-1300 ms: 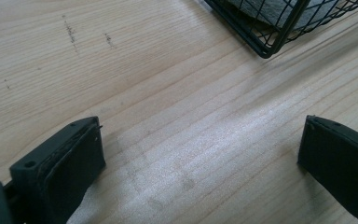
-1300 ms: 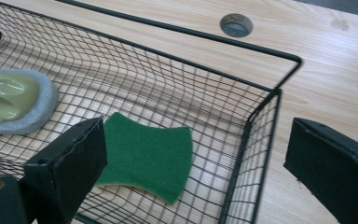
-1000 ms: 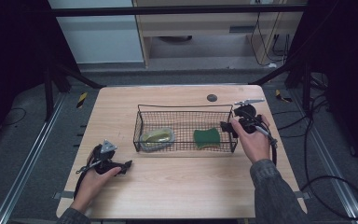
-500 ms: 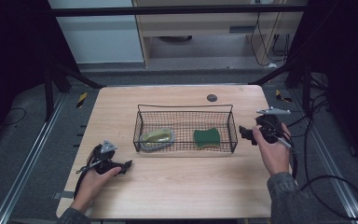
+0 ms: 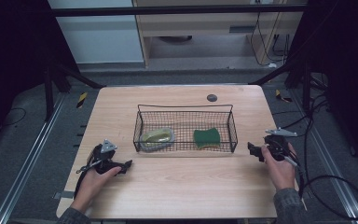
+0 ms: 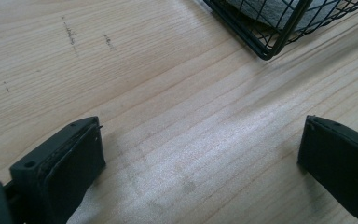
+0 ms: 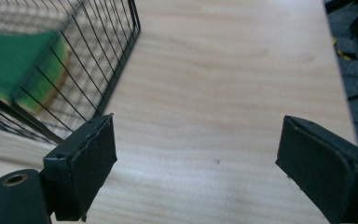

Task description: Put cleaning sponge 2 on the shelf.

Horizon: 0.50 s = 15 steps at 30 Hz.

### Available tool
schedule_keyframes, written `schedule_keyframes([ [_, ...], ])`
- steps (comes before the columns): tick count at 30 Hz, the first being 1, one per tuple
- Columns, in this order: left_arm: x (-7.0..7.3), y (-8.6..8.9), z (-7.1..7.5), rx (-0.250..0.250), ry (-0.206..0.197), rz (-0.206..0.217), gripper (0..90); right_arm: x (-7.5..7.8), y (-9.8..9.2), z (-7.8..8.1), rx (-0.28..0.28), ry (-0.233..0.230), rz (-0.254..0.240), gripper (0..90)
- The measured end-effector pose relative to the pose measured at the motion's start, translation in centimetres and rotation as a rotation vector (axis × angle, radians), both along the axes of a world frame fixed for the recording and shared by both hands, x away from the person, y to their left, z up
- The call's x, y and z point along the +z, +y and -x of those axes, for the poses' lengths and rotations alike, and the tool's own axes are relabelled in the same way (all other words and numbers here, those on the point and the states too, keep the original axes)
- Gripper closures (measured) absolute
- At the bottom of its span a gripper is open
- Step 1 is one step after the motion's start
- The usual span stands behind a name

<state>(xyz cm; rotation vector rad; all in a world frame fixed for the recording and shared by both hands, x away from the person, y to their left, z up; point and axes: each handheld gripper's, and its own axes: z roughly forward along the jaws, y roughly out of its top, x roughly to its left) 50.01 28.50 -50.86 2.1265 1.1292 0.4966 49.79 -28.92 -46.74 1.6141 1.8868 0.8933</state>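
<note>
On the table [image 5: 177,186]: a black wire basket [image 5: 185,112] stands mid-table.
Basket contents: green sponge [image 5: 207,137] at its right end, a grey-rimmed yellowish item [image 5: 157,138] at its left end; what that item is cannot be made out.
Left gripper [image 6: 200,154]: jaws spread apart, nothing between them, resting low over bare wood near the basket corner; basket cut off at the frame edge.
Right gripper [image 7: 196,158]: released, empty, just beside the basket's right end; sponge blurred behind the wires.
Dark disc [image 5: 211,97]: beyond the basket, too small to identify.
</note>
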Motion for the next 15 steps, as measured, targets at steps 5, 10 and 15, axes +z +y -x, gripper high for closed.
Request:
schedule_keyframes([
  [5, 0.0, 0.0, 0.0, 0.000, 0.000, 0.000, 0.0, -2.7, -0.4, 0.0, -0.015, 0.029, -0.029, 12.0],
  [10, 0.0, 0.0, -0.2, 0.001, 0.001, 0.000, 0.0, -4.2, -0.3, -0.1, -0.021, 0.021, -0.003, 10.6],
  [15, 0.0, 0.0, -0.3, 0.002, 0.000, 0.001, 0.0, -4.5, 0.3, -0.1, -0.019, 0.016, 0.045, 6.5],
])
